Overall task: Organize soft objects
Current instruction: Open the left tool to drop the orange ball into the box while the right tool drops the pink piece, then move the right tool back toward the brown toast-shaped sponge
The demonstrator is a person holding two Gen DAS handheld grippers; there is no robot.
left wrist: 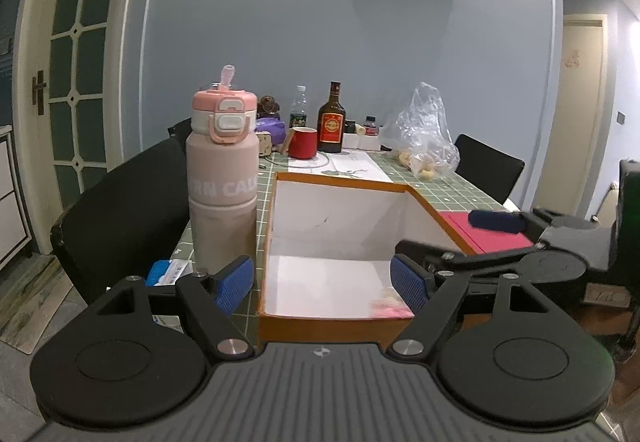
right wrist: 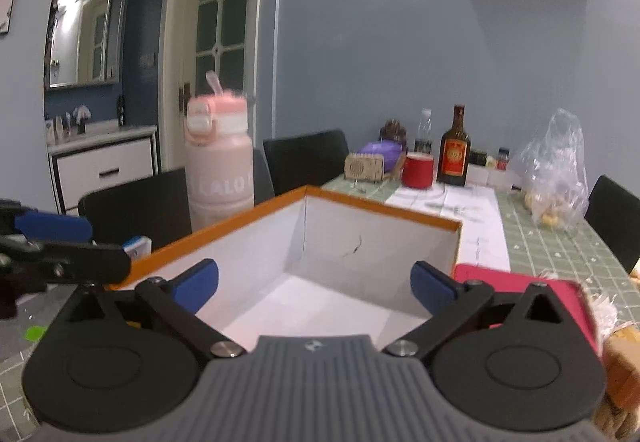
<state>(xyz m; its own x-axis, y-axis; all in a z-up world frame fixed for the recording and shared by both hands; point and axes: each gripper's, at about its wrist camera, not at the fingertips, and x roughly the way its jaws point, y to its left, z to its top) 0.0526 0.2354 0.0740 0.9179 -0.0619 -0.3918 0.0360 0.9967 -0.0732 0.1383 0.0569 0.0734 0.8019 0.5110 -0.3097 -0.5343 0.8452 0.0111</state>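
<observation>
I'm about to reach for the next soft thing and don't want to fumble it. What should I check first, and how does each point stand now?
1. Left gripper open, nothing between its fingers: ok.
2. Right gripper open and empty: ok.
3. Box open at the top, room inside: ok.
4. Pink soft thing lies inside the box, at its near corner: ok.
5. Pink bottle stands upright close beside the box, easily knocked: not ok.
6. Next soft thing to pick up: cannot tell.
</observation>
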